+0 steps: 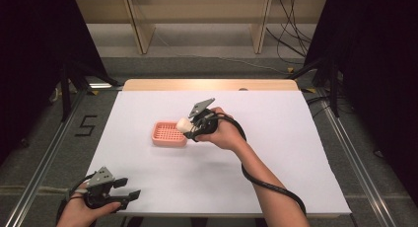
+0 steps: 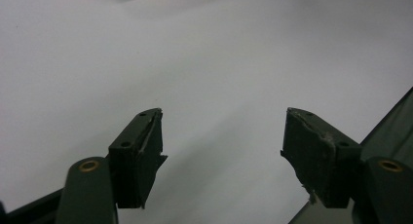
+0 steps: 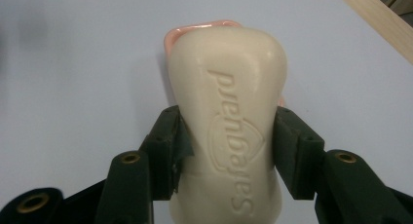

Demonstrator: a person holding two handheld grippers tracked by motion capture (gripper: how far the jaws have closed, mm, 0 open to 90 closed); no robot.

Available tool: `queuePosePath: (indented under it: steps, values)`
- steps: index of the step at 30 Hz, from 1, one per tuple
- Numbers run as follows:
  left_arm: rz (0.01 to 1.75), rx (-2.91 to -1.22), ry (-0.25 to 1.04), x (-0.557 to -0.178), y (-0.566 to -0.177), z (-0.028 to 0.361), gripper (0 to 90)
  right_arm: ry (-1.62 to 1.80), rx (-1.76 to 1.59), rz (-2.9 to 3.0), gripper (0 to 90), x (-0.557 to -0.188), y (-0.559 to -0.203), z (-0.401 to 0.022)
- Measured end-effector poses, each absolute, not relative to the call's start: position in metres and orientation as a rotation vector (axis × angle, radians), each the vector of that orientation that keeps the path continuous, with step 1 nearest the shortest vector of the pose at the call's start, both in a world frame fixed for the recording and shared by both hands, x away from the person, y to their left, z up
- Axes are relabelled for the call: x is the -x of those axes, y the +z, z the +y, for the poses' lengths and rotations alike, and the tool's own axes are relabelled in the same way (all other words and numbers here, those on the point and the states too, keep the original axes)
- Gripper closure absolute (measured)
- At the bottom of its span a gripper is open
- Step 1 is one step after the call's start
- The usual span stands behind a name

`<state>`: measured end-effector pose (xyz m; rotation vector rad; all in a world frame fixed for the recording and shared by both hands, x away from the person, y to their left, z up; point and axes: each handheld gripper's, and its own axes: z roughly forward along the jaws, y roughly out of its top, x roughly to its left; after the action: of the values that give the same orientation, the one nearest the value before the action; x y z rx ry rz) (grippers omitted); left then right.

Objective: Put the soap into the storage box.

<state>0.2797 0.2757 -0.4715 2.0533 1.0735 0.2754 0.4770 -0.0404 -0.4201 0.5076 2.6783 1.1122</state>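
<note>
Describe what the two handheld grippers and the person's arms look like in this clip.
Both the left gripper and the right gripper are black, with two blocky jaws, brass-coloured rivets and a grey three-cornered plate on top. A thick black cable trails from the right one along the forearm. Both forearms are bare, no sleeves.

Cream-coloured embossed soap bar [image 3: 228, 126] sits pinched at its waist, raised. It hovers over the pink slotted plastic soap dish [image 1: 168, 133], mid-table.

You can read "Safeguard" pressed into the cream soap bar [image 3: 229, 121], and a black "5" [image 1: 86, 125] marked on the floor off the table's left edge.
</note>
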Motion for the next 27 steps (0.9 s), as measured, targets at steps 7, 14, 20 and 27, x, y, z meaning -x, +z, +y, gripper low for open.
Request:
queuePosePath:
  steps: [7,14,20,27]
  values:
    - [1.073,-2.055,0.276,-0.280,-0.471,0.276,30.7,1.112,-0.505,2.680,50.5,-0.478,-0.423,-0.036]
    - [1.074,-2.043,0.288,-0.280,-0.472,0.275,30.7,1.106,-0.497,2.680,50.5,-0.481,-0.422,-0.030]
    - [1.077,-2.045,0.275,-0.280,-0.472,0.276,30.7,1.100,-0.497,2.685,50.5,-0.483,-0.422,-0.024]
    - [1.080,-2.032,0.283,-0.280,-0.472,0.275,30.7,1.098,-0.479,2.690,50.5,-0.486,-0.423,-0.015]
